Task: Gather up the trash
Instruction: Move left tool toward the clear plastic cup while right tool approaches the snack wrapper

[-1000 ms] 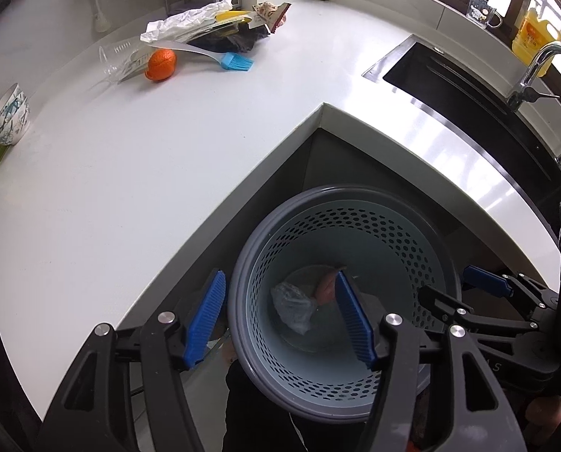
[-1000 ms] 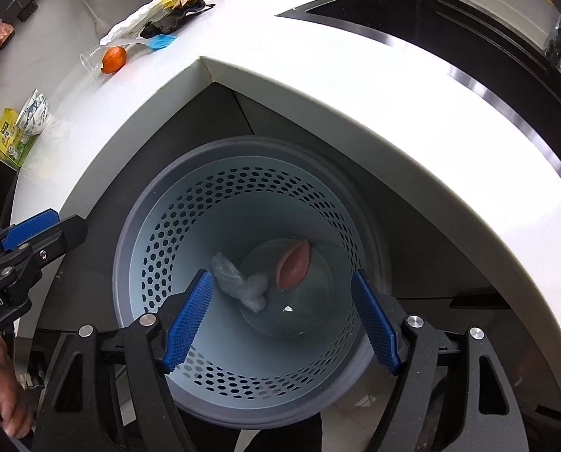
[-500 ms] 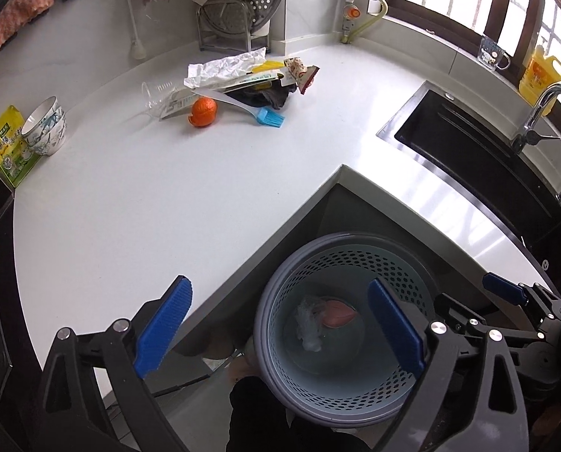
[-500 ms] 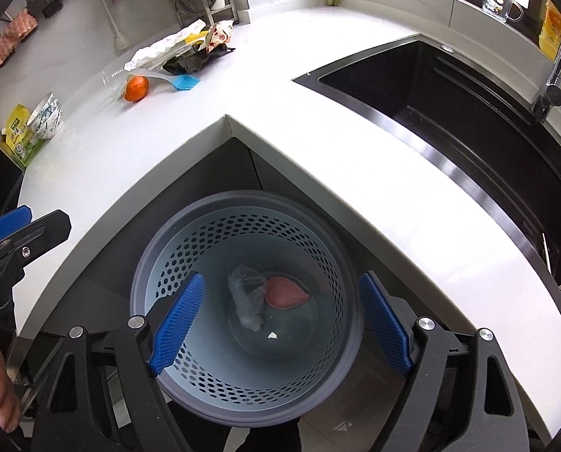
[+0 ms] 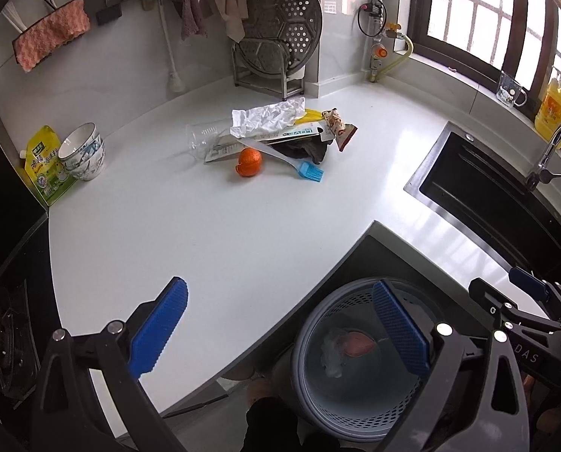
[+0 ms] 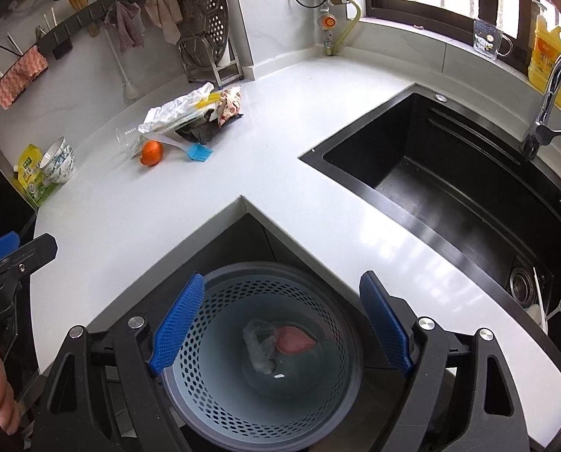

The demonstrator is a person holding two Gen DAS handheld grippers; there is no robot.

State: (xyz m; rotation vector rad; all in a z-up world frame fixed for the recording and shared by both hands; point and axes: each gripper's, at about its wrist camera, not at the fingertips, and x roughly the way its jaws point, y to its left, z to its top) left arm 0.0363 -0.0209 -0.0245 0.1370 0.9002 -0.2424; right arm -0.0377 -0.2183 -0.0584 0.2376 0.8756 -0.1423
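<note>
A grey perforated trash basket point(image 6: 190, 388) stands on the floor in the counter's inner corner; it also shows in the left wrist view point(image 5: 299, 369). Inside lie a crumpled clear plastic piece point(image 6: 259, 346) and a pink scrap point(image 6: 295, 341). A trash pile sits far back on the white counter: crumpled white paper point(image 5: 269, 116), an orange peel point(image 5: 249, 161), a blue silicone brush point(image 5: 308, 171), a clear plastic cup point(image 5: 205, 141), a dark rag point(image 5: 307, 150) and a patterned wrapper point(image 5: 337, 124). My left gripper point(image 5: 280, 333) is open and empty over the counter edge. My right gripper point(image 6: 280, 324) is open and empty above the basket.
A black sink point(image 6: 450, 184) with a tap point(image 6: 548, 101) lies to the right. Stacked bowls point(image 5: 83, 156) and a yellow-green pouch point(image 5: 45, 165) stand at the counter's left end. A steamer rack point(image 5: 276, 41) stands at the back wall. A yellow oil bottle point(image 5: 555, 109) is on the sill.
Both grippers have risen and tilted up away from the basket, so the basket looks smaller and the back wall and trash pile come into view. Both stay open.
</note>
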